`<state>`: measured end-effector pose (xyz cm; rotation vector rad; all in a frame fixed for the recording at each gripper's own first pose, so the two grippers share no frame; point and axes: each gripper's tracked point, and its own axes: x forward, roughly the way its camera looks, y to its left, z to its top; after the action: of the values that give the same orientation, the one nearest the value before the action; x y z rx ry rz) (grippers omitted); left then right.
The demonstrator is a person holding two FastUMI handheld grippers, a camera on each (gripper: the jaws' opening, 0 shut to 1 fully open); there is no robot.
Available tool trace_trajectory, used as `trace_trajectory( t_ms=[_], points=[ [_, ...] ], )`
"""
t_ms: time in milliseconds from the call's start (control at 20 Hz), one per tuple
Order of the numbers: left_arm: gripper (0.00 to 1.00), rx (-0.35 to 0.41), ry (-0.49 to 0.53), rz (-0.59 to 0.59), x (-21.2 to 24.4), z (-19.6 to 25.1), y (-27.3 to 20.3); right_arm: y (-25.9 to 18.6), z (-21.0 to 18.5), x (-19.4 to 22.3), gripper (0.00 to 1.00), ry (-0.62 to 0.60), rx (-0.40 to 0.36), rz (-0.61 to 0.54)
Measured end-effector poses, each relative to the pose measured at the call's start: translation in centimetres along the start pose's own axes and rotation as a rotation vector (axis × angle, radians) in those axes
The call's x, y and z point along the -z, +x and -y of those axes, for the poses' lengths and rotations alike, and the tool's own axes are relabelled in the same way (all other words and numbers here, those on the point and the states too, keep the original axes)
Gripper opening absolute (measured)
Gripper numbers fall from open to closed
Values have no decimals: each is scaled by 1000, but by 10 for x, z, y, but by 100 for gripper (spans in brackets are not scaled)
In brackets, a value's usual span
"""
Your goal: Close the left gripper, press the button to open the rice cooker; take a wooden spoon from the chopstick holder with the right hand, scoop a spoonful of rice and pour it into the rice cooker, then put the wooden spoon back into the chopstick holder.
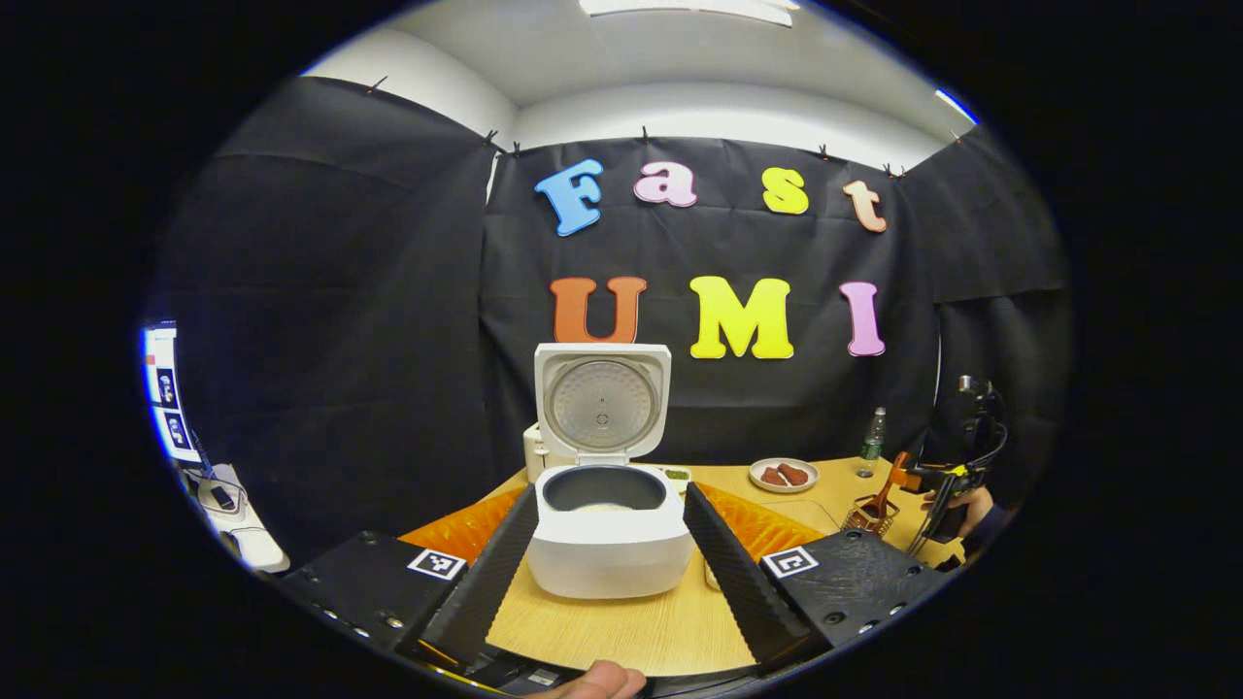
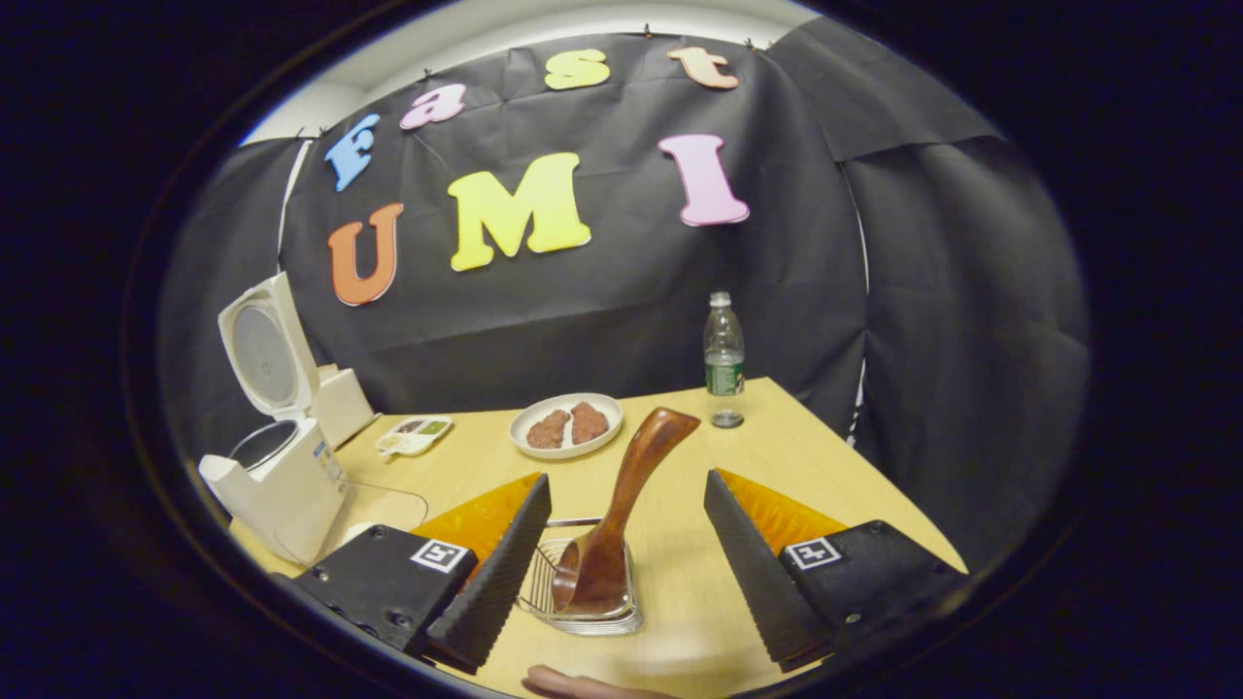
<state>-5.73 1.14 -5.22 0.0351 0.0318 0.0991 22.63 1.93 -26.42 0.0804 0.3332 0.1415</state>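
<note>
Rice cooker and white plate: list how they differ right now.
The rice cooker is a tall box with its lid raised upright; the white plate is flat, shallow and lidless. The cooker's pot is dark inside; the plate carries two brown pieces. Both are white and rest on the wooden table.

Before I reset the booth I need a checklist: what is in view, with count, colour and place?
rice cooker: one, white, lid up, on the table's left.
wooden spoon: one, brown, standing in the holder.
chopstick holder: one, wire, between the right gripper's fingers.
plate: one, white, two brown pieces on it, mid-table.
small dish: one, pale, beside the plate.
bottle: one, clear, at the far edge.
table: one, light wood.
left gripper: open, astride the cooker.
right gripper: open, around the spoon.
</note>
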Motion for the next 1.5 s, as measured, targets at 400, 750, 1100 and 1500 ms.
trace_trajectory(
  t_ms=[400, 750, 1100, 1500],
  points=[
    [95, 54, 25, 52, 1, 14, -21, 58, -20, 25, 69, 107, -68, -77],
    [96, 84, 13, 36, 12, 12, -23, 20, -36, -9, 19, 94, -90, 34],
    [95, 104, -19, 51, 14, 7, -34, -30, -71, -71, 16, -119, -61, 193],
    [95, 97, -20, 55, 21, -5, -42, -66, -171, -73, 14, -215, -126, 261]
  ],
)
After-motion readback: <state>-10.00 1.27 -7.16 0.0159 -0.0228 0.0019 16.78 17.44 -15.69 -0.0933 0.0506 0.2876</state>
